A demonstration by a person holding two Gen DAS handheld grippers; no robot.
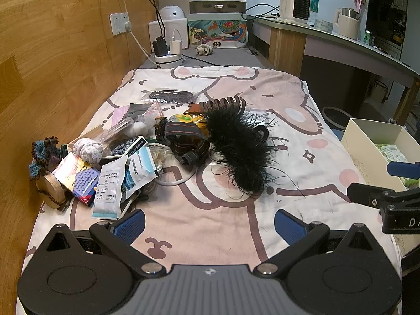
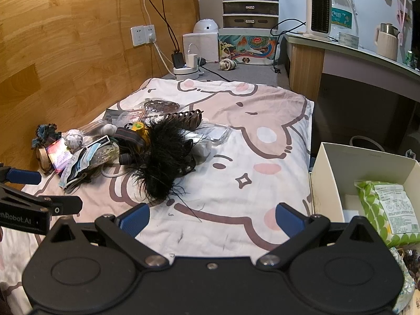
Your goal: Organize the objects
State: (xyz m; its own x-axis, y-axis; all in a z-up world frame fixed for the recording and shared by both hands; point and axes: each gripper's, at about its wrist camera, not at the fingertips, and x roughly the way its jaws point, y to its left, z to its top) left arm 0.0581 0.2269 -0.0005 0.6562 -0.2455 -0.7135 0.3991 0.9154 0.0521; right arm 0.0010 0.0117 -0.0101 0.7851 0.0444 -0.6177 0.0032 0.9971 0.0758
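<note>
Showing green packet [image 2: 388,207] inside box [image 2: 328,173]: right view only.

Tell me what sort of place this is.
Probably a bedroom or dorm room: a cartoon-print blanket covers a bed by a wood-panelled wall, with a desk holding a heater and kettle.

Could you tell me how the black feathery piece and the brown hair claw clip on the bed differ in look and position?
The black feathery piece is fluffy, with stray strands, and lies nearer the grippers; the brown hair claw clip is rigid and toothed, lying behind it toward the wall end. The feathery piece looks much larger and overlaps the clip's edge. Both rest on the pink cartoon bedsheet, untouched, not in the white box.
</note>
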